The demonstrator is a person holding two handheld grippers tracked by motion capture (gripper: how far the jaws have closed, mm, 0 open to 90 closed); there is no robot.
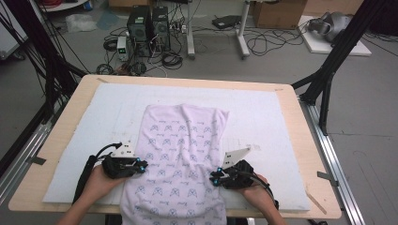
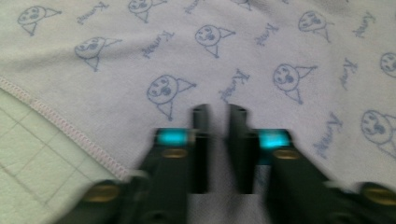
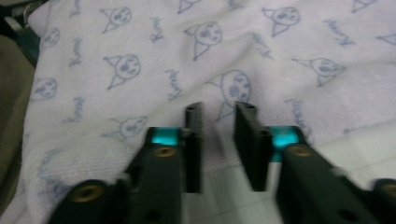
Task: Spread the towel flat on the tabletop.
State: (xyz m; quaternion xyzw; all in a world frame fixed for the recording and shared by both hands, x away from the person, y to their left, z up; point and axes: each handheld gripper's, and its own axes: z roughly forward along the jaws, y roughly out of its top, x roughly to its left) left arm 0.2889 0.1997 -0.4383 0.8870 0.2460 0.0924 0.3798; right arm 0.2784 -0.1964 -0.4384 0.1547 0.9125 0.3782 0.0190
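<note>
Between the two grippers, a pale printed cloth (image 1: 180,159) is lying flat on the white mat (image 1: 263,122), its near end spilling over the table edge toward the person, and that spread looks deliberate: laid out lengthwise like this, both long side hems are within reach, one for each hand. The left gripper (image 1: 141,167) is sitting at the cloth's left hem, pointing inward across the fabric, and the right gripper (image 1: 214,180) is mirroring it at the right hem, so I'm guessing the person is lining up for a matched move on both sides, perhaps a fold or a smoothing pull. Looking along the left gripper (image 2: 219,112), its jaws are standing narrow with only a slim gap, nothing caught in them; the stitched hem is running off to the lower left of the jaws, with the gridded mat just beyond it, and the printed cloth is lying ahead of and under the tips. Along the right gripper (image 3: 219,109) it's the same story: jaws drawn nearly together, empty, hovering right at the cloth's edge, with bare mat below and to the right of them and rumpled fabric ahead. Whether either set of tips is actually brushing the fabric I can't tell, as both close views are blurred.
</note>
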